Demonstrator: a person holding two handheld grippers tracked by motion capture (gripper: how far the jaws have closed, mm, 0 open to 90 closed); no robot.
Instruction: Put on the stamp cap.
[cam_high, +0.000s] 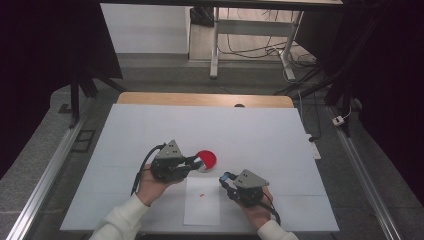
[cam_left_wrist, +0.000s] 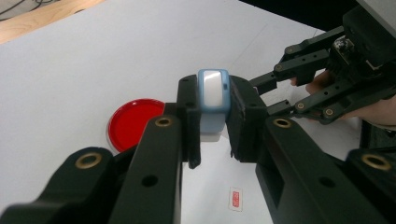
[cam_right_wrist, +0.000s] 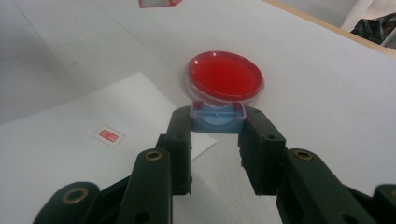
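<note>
My left gripper (cam_high: 198, 163) is shut on a small stamp-like piece (cam_left_wrist: 213, 93), white with a light blue rim, held upright between the jaw tips. It hovers just beside a round red dish (cam_high: 206, 159) with a clear rim. My right gripper (cam_high: 225, 178) is shut on a small blue square cap (cam_right_wrist: 217, 117), pinched at the tips and pointing toward the red dish (cam_right_wrist: 225, 75). In the left gripper view the right gripper (cam_left_wrist: 261, 86) reaches in from the right, close behind my own jaws.
A white sheet of paper (cam_high: 201, 205) with a small red stamped mark (cam_high: 201, 194) lies between the hands at the near edge. The table carries a white cover (cam_high: 150, 125), wooden at the far edge. A small white and red thing (cam_right_wrist: 156, 2) sits at the right gripper view's top edge.
</note>
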